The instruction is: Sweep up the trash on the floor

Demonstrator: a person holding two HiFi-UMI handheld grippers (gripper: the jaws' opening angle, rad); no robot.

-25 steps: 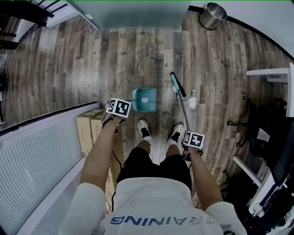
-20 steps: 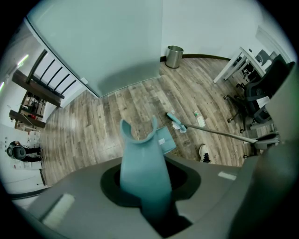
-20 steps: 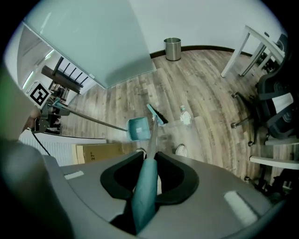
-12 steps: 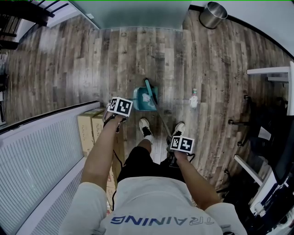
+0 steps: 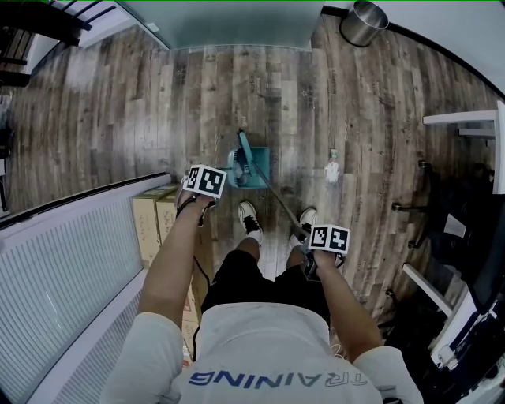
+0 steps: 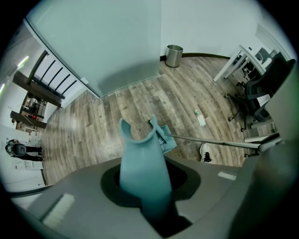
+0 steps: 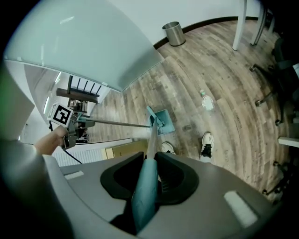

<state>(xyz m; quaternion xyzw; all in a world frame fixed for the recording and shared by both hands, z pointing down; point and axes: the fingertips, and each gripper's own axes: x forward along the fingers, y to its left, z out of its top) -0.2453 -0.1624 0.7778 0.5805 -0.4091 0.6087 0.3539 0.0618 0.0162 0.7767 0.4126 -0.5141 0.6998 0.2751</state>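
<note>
A teal dustpan [image 5: 256, 172] rests on the wood floor ahead of the person's shoes. Its long teal handle [image 6: 140, 168] rises between the jaws of my left gripper [image 5: 207, 189], which is shut on it and points straight down. My right gripper [image 5: 312, 243] is shut on the teal grip of the broom handle [image 7: 144, 191]. The thin broom pole [image 5: 276, 197] slants up-left, and the broom head [image 5: 245, 150] lies across the dustpan's mouth. A crushed clear plastic bottle [image 5: 332, 170] lies on the floor to the right of the dustpan, apart from the broom.
A steel waste bin [image 5: 364, 24] stands by the far wall. Cardboard boxes [image 5: 154, 217] and a white ribbed panel [image 5: 71, 268] are at my left. A white desk [image 5: 465, 126] and an office chair [image 5: 442, 213] fill the right side.
The broom head swung left from beside the bottle onto the dustpan. My right gripper dipped left with it, then came back right. The left gripper, dustpan and bottle stayed put.
</note>
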